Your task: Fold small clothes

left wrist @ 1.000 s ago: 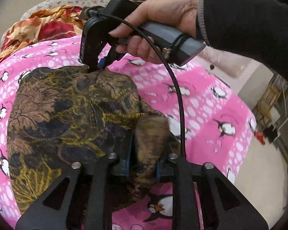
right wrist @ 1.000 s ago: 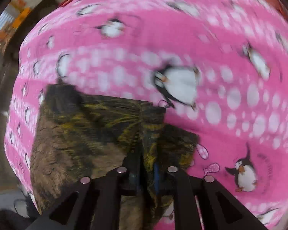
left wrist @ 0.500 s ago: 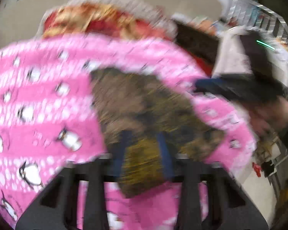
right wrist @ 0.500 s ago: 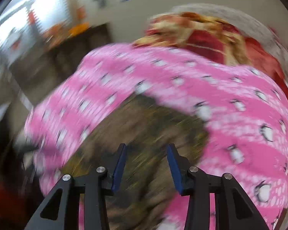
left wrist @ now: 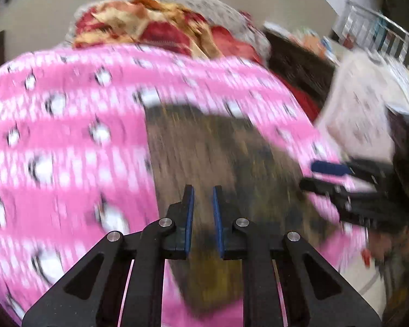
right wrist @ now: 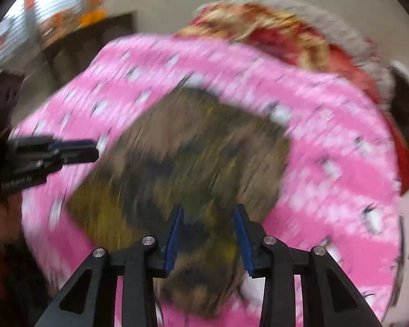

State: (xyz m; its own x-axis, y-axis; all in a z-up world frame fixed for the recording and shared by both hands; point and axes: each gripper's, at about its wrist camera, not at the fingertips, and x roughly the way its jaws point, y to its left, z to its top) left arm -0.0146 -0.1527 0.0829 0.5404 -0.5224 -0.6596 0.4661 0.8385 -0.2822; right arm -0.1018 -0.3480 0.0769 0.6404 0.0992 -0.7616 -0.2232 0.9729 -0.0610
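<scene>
Both grippers have let go of the brown-and-gold patterned garment since a second ago.

Left wrist view: left gripper (left wrist: 203,192) jaws nearly closed, narrow gap, nothing between them. Garment (left wrist: 220,158) lies flat on the pink penguin blanket (left wrist: 68,141); right gripper (left wrist: 317,175) at its right edge.

Right wrist view: right gripper (right wrist: 208,209) jaws partly open, empty, above the garment (right wrist: 193,160). Red floral bedding (right wrist: 272,27) beyond.
</scene>
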